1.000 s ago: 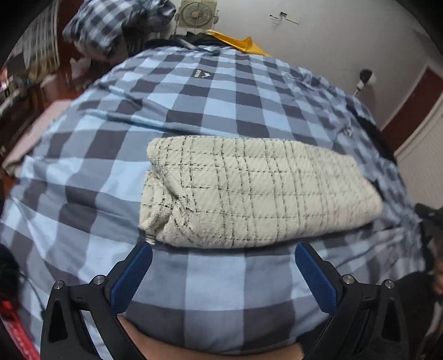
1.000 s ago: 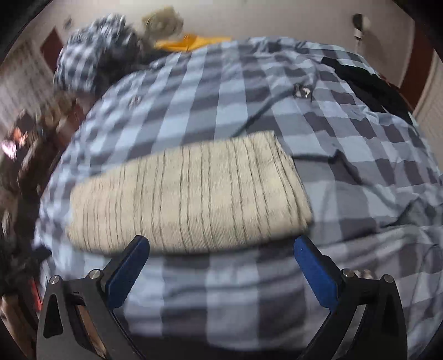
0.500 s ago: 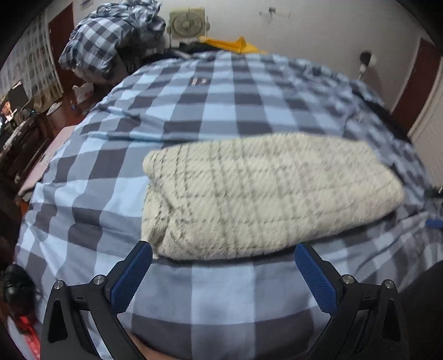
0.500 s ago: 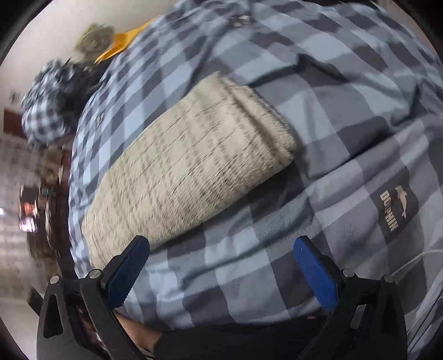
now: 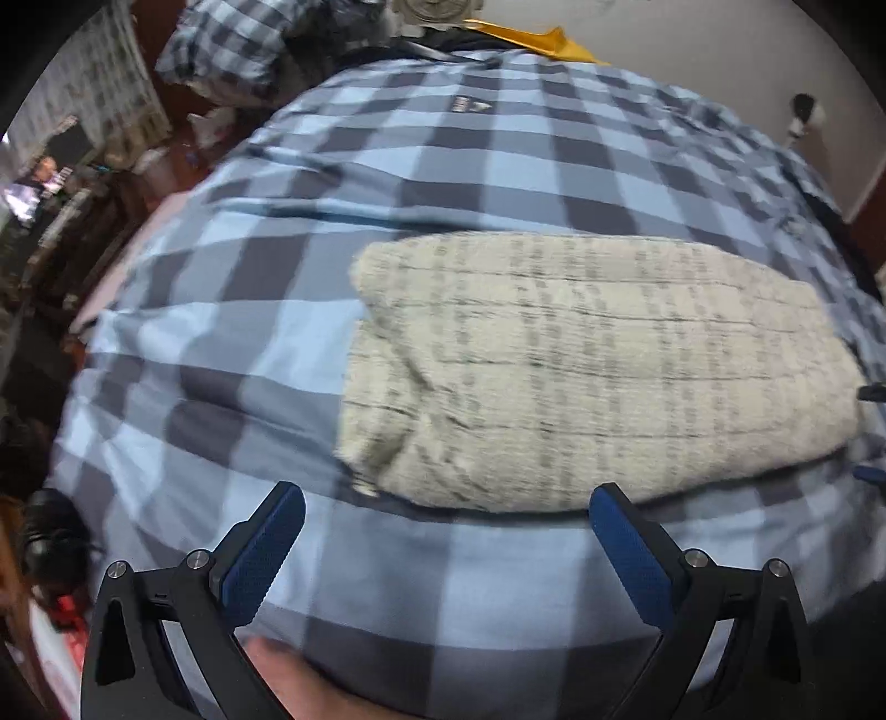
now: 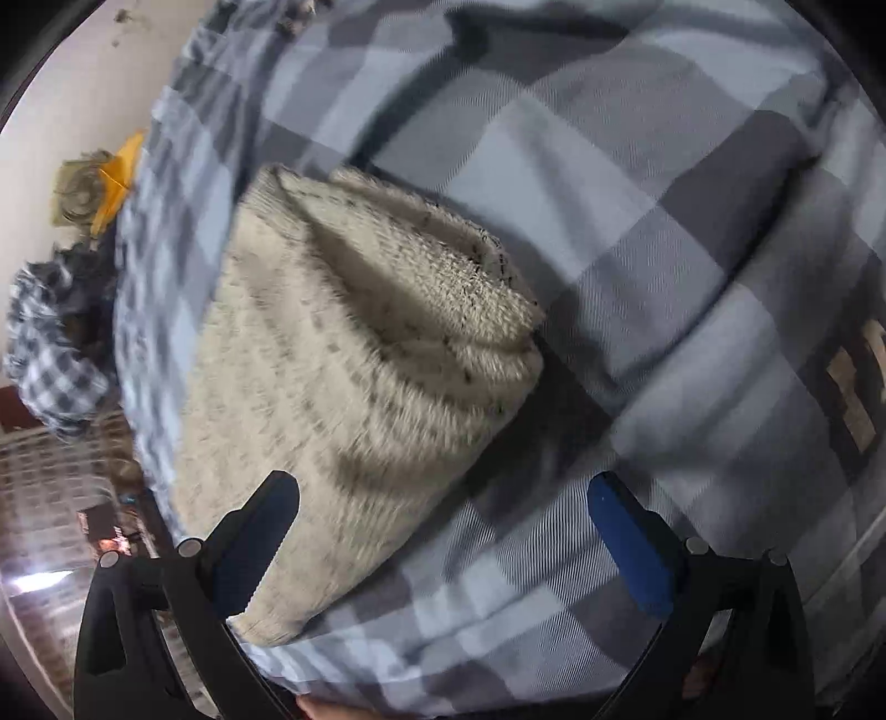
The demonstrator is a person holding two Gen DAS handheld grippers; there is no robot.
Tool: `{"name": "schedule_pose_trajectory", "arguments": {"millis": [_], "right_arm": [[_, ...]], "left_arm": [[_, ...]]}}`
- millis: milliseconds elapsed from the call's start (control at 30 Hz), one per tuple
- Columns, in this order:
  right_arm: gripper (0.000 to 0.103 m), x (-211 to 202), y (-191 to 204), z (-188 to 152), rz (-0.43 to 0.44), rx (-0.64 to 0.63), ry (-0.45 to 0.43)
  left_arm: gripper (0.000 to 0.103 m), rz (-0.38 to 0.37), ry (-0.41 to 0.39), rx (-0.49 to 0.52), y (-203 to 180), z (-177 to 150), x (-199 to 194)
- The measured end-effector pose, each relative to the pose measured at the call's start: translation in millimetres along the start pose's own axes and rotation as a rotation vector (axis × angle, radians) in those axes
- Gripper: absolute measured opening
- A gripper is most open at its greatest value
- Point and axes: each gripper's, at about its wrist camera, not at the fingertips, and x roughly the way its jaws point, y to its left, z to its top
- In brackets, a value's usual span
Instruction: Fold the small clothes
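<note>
A cream knitted garment with thin dark check lines [image 5: 598,365] lies folded into a long bundle on the blue-checked bed cover [image 5: 387,166]. My left gripper [image 5: 443,515] hovers open just in front of its near edge, nothing between the blue pads. In the right wrist view the same garment [image 6: 354,365] shows its folded end close up and blurred. My right gripper [image 6: 443,509] is open; its left finger [image 6: 260,531] overlaps the near part of the bundle, and its right finger [image 6: 626,531] is over bare cover.
A rolled checked duvet [image 5: 243,39], a fan [image 5: 437,8] and a yellow item [image 5: 531,41] lie at the far end of the bed. Dark furniture [image 5: 61,232] stands left of the bed. A printed label [image 6: 855,382] is on the cover at right.
The right gripper has swung in close to the garment's folded end and rolled further. The left gripper has shifted left, so the garment sits further right in its view.
</note>
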Motion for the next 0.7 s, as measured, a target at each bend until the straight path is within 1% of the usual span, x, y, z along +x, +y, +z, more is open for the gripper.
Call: {"name": "schedule_pose_trajectory", "arguments": {"millis": [33,67,167,233,267,300,333,367,400,433,467,567,633,700], "right_arm": [[0.102,5,3,2,-0.004,-0.003,0.007],[0.102,8,5,4,-0.009,-0.007,0.008],[0.102,13,12,7,-0.024,-0.015,-0.004],[0.102,19,15,10,-0.007,-0.01,-0.007],[0.1,21,16,11,-0.005,-0.01,-0.012],[0.095,21,19,11,-0.008,-0.017,-0.022],[0.075,20,22,11,-0.003,-0.035,-0.031],[0.064,19,27,10,-0.005,-0.055,-0.039],[0.058,16,31,9,-0.021,-0.081,-0.059],[0.041,13,34,7,-0.016,-0.104,-0.075],[0.031,9,35,6,-0.004,-0.118,-0.086],[0.024,-9,34,-3,0.054,-0.135,-0.136],[0.023,-22,31,-12,0.095,-0.132,-0.167],[0.022,-37,22,-17,0.144,-0.102,-0.171]], "left_arm": [[0.103,0.021,-0.007,0.002,0,1,0],[0.103,0.018,-0.012,0.004,0,2,0],[0.103,-0.033,-0.02,-0.007,2,6,1],[0.103,-0.058,-0.017,-0.022,4,7,2],[0.103,-0.068,-0.016,-0.026,5,8,2],[0.103,-0.075,-0.019,-0.03,5,8,2],[0.103,-0.077,-0.022,-0.026,5,8,2],[0.103,-0.073,-0.023,-0.021,3,8,2],[0.103,-0.07,-0.028,-0.015,2,8,2],[0.103,-0.069,-0.033,-0.009,1,7,1],[0.103,-0.069,-0.037,-0.004,0,7,1],[0.103,-0.076,-0.038,-0.005,0,7,0],[0.103,-0.108,-0.033,-0.014,2,7,0],[0.103,-0.128,-0.037,-0.022,5,6,-2]]}}
